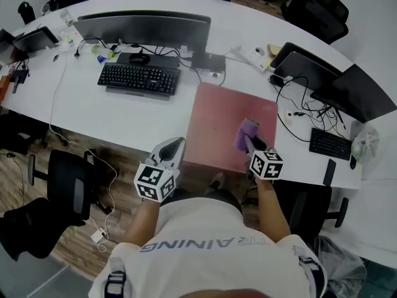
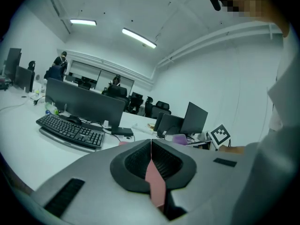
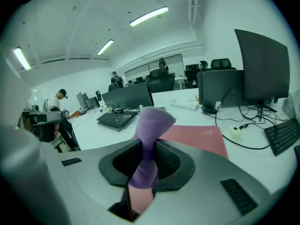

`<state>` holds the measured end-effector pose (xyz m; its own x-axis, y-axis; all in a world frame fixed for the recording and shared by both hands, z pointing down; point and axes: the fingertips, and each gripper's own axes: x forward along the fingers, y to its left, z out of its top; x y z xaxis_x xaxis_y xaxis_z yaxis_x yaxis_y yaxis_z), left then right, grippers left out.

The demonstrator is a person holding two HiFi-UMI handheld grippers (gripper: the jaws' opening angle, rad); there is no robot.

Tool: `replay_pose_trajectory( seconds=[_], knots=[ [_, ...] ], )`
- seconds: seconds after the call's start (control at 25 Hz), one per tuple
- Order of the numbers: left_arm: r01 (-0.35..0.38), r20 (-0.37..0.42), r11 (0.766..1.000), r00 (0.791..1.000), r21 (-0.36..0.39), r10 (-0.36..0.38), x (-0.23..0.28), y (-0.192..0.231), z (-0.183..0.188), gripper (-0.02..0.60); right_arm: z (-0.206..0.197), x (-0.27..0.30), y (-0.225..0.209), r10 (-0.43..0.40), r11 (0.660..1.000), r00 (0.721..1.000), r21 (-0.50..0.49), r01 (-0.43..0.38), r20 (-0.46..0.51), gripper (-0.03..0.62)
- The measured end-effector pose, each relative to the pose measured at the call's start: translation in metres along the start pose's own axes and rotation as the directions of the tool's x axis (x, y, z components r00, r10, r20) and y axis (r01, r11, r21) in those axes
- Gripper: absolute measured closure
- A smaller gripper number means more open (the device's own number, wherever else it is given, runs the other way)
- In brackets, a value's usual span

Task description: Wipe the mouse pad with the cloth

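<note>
The white curved counter [image 1: 124, 120] carries the pink mouse pad [image 1: 220, 120] straight ahead of the person. The pad's near edge lies at the counter's front edge, and its sides run away toward the monitor, skewed a little to the right. It looks slightly longer front to back than across, though the steep view makes that uncertain. The right hand-held gripper [image 1: 247, 144] is over the pad's near-right part, so most of the pad lies ahead and to its left; any wiping stroke would probably run that way. The left hand-held gripper [image 1: 176, 145] hangs just beside the pad's near-left corner, its jaws clenched together on nothing, making the right one the working arm. The right jaws are clamped on the purple cloth [image 3: 149, 139], pinched at its waist. Its long axis follows the jaws, with the fluffy free end jutting forward past the tips toward the pad's far edge. Whether the cloth touches the pad cannot be told.
</note>
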<state>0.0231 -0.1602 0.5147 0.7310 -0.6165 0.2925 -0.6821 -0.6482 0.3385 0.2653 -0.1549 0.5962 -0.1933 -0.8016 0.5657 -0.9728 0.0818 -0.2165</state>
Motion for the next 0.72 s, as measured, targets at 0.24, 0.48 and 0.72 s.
replay_pose_trajectory(
  seconds=[0.24, 0.48, 0.72],
  knots=[
    [-0.055, 0.004, 0.998, 0.998, -0.010, 0.055, -0.057, 0.058, -0.004, 0.549, -0.011, 0.033, 0.087, 0.072, 0.997, 0.996, -0.028, -0.073, -0.045, 0.502],
    [-0.107, 0.001, 0.994, 0.994, -0.029, 0.107, -0.100, 0.098, -0.014, 0.549, -0.038, 0.068, 0.154, 0.125, 0.988, 0.983, -0.074, -0.136, -0.134, 0.502],
    [-0.129, 0.016, 0.985, 0.991, -0.118, 0.132, -0.137, 0.120, -0.025, 0.549, -0.091, 0.110, 0.180, 0.112, 0.987, 0.966, -0.082, -0.134, -0.234, 0.502]
  ],
)
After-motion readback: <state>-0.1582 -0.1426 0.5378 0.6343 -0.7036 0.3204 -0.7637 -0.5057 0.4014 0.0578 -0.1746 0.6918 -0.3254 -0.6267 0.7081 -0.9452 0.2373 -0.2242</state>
